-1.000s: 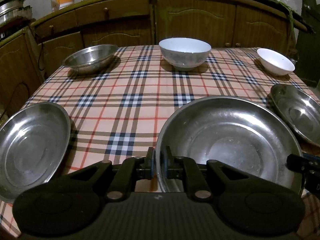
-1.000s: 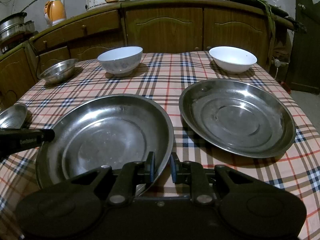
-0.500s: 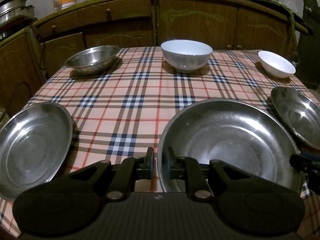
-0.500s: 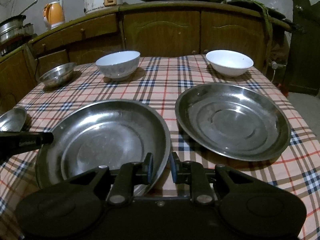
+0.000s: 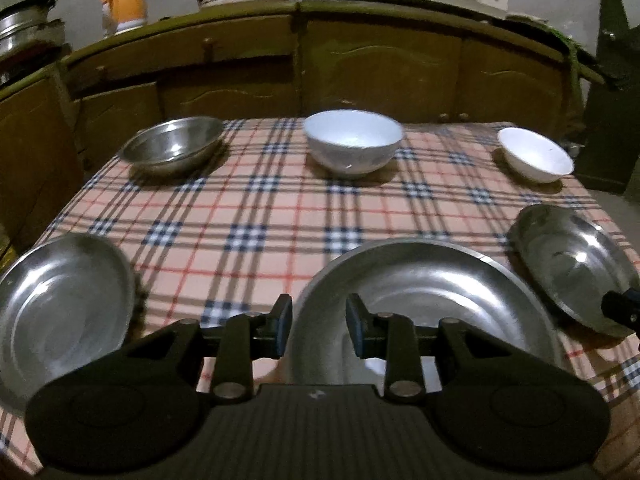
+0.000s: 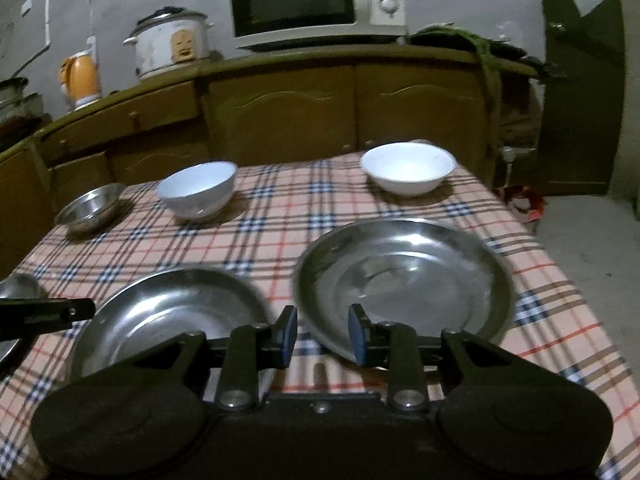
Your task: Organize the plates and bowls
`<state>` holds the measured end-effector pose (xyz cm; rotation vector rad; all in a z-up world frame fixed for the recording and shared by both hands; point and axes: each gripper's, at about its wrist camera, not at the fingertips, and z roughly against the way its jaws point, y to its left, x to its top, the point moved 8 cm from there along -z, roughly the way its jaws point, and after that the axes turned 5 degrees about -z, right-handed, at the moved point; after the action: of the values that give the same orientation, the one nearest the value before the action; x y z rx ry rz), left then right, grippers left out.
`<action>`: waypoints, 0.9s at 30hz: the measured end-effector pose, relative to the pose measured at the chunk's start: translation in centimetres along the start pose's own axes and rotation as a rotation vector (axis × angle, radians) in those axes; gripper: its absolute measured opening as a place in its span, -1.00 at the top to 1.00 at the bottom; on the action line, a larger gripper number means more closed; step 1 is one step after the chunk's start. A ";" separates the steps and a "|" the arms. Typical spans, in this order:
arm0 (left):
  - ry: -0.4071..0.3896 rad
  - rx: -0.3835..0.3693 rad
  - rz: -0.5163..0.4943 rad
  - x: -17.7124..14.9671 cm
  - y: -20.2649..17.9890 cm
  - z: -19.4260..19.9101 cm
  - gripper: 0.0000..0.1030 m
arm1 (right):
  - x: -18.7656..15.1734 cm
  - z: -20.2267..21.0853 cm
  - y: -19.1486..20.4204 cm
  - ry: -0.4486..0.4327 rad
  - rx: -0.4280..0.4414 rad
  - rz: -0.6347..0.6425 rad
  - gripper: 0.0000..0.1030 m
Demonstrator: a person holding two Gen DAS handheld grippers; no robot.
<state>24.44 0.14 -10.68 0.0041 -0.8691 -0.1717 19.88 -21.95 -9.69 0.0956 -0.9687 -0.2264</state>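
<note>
Three steel plates lie along the near side of the plaid table: a left plate, a middle plate and a right plate. My left gripper is open, its jaws either side of the middle plate's near left rim. My right gripper is open at the near left rim of the right plate, with the middle plate to its left. At the far side stand a steel bowl, a large white bowl and a small white bowl.
The table carries a plaid cloth. Wooden cabinets run behind it, with a microwave, a rice cooker and an orange kettle on top. The table's right edge drops to the floor.
Both grippers have opened from the middle plate's rim and pulled back and up. The right gripper has shifted right, toward the right plate.
</note>
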 end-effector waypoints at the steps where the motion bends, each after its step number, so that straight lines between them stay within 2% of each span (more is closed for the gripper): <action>1: -0.002 -0.010 -0.004 0.3 -0.6 0.0 0.36 | 0.2 0.1 -0.5 -0.003 -0.010 -0.007 0.31; 6: -0.011 -0.068 -0.052 1.8 -4.1 -0.2 0.27 | 1.2 0.6 -3.8 -0.016 -0.068 -0.044 0.27; 9: -0.025 -0.101 -0.086 3.0 -6.6 -0.5 0.24 | 1.8 0.9 -6.1 -0.024 -0.104 -0.062 0.18; 18: -0.007 -0.175 -0.156 4.5 -11.9 -3.1 0.19 | 2.1 0.2 -13.6 -0.008 -0.207 -0.149 0.15; 26: 0.028 -0.193 -0.203 5.2 -15.4 -6.0 -0.13 | 1.9 -1.6 -16.9 0.019 -0.220 -0.211 -0.13; 27: 0.034 -0.192 -0.204 5.3 -15.6 -6.4 -0.15 | 1.8 -2.0 -17.1 0.027 -0.212 -0.223 -0.23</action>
<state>30.34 -16.45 -11.92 -0.0833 -0.8151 -0.4447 20.00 -39.00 -12.41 0.0121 -0.9016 -0.5299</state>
